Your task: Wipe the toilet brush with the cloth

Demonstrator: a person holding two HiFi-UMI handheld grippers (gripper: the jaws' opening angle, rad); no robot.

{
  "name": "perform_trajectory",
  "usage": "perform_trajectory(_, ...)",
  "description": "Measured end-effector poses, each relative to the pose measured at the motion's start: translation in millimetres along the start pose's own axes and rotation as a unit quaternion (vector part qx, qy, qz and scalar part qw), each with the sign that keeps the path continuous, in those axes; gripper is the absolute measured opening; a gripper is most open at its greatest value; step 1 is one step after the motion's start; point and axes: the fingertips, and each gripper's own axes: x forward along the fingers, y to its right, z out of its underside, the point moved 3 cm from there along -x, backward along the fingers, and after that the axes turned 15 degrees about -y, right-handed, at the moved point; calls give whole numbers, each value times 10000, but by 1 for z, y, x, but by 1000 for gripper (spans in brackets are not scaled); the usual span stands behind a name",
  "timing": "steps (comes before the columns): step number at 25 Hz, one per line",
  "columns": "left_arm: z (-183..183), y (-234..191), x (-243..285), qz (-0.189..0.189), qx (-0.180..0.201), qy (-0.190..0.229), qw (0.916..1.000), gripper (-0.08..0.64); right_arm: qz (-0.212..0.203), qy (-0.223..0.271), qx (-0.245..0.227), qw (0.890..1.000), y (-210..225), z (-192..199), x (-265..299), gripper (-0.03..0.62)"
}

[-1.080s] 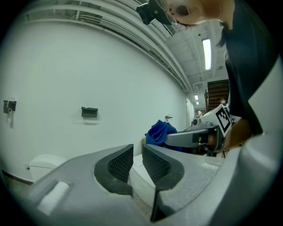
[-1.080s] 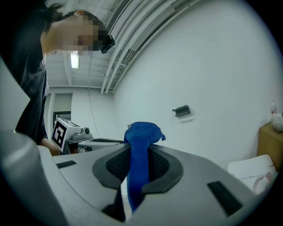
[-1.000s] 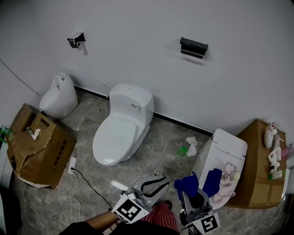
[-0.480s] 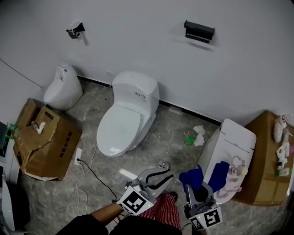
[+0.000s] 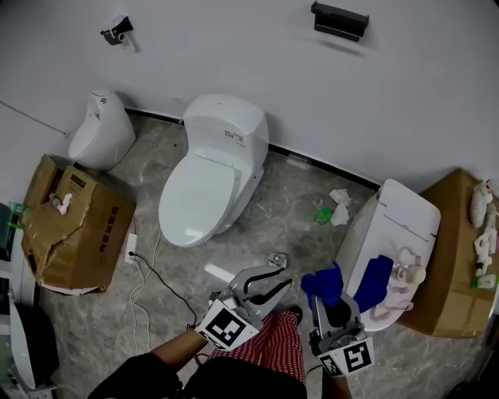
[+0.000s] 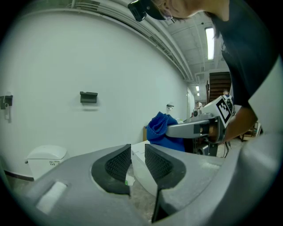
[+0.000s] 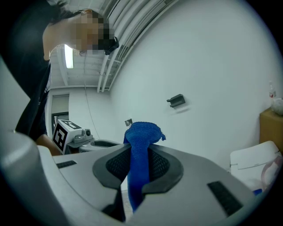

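Looking down on a grey, veined stone floor (image 5: 273, 226) against a plain white wall (image 5: 234, 54). At the middle, a white toilet (image 5: 207, 183) with lid down. To its left, a small white urinal-like fixture (image 5: 97, 140) and a torn cardboard box (image 5: 70, 230), with a power strip (image 5: 131, 251) and trailing cable just beside. High on the wall, a black holder (image 5: 339, 19). At the right, a second white toilet (image 5: 394, 222) close against another cardboard box (image 5: 452, 257). On its lid, a blue piece of fabric (image 5: 374, 282) and a pink-and-white object (image 5: 401, 284), possibly the toilet brush, though too small to tell. Crumpled paper (image 5: 337, 210) on the floor near its base. Low in front, above red checked trousers (image 5: 269, 347), the right gripper (image 5: 331, 304) clamped firmly on the blue cloth (image 5: 322, 285), bunched above the pads and hanging below them. Beside it and apart from the cloth, the left gripper (image 5: 281, 282) with jaws opening, only a narrow gap so far, nothing between.
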Motion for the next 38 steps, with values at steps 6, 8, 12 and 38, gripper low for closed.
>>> perform_trajectory(6, 10, 1, 8, -29, -48, -35, 10000, 84, 43, -31, 23, 10000, 8, 11, 3, 71)
perform_trajectory(8, 14, 0, 11, -50, -71, -64, 9999, 84, 70, -25, 44, 10000, 12, 14, 3, 71)
perform_trajectory(12, 21, -3, 15, -142, -124, -103, 9998, 86, 111, -91, 91, 9999, 18, 23, 3, 71)
perform_trajectory(38, 93, -10, 66, 10, -390, -890, 9953, 121, 249, -379, 494, 9977, 53, 80, 25, 71)
